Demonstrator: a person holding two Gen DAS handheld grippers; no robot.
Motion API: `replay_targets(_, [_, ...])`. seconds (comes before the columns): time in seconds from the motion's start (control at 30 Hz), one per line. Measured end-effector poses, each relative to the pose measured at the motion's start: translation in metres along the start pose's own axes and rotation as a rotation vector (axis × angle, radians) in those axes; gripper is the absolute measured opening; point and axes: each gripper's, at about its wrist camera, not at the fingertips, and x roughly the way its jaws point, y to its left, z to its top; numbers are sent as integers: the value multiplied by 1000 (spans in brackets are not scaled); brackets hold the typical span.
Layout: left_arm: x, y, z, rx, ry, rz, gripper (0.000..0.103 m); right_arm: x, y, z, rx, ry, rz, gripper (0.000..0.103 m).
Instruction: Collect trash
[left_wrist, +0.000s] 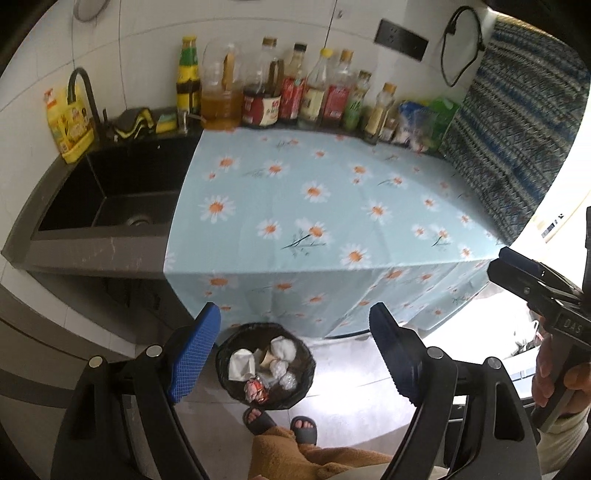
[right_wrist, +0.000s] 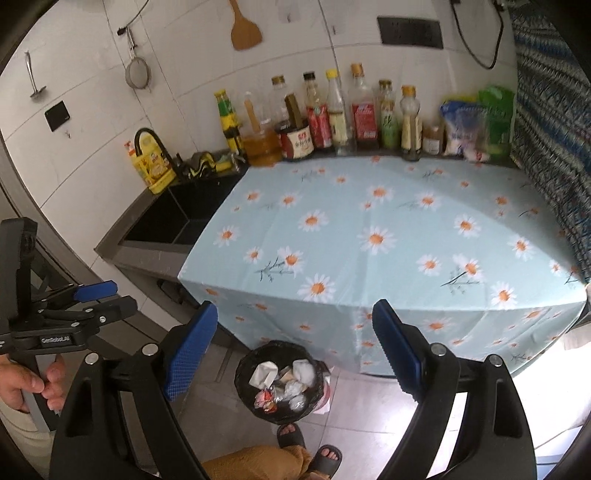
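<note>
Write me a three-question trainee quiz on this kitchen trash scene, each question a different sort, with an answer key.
1. True or false: the left gripper and the right gripper each grip a piece of trash.
2. Multiple choice: the trash bin stands (A) in the sink, (B) on the floor in front of the counter, (C) on the daisy tablecloth.
3. Fill in: crumpled paper lies inside the ____.

Key: 1 false, both are open and hold nothing; 2 B; 3 trash bin.
</note>
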Motion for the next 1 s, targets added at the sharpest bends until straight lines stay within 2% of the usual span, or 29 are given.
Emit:
replay_targets(0.03, [-5,-3,1,0,-10,-2,81,-5,-1,2,3,-9,0,85])
replay_targets(0.07, [-10,-7,2,1,-21,-3,88,-9,-2,2,2,-16,1,96])
replay_targets(0.13, [-21,-14,4,4,-45,-23,96,-19,-2,5,-11,-40,-4,98])
replay_targets(0.47, [-52,-39,5,37,-98,-23,96,-53,-1,11,-37,-99,16,98])
replay_targets(0.57, [-56,-35,7,17,-97,-56,96,-58,0,12,-43,-111,9,98])
replay_targets(0.7, [-64,-32,8,40,-123,-15,96,-62,2,15,-38,-128,9,98])
replay_targets(1.0, [-73,-15,10,50,-134,-12,96,-64,16,22,-38,-142,11,98])
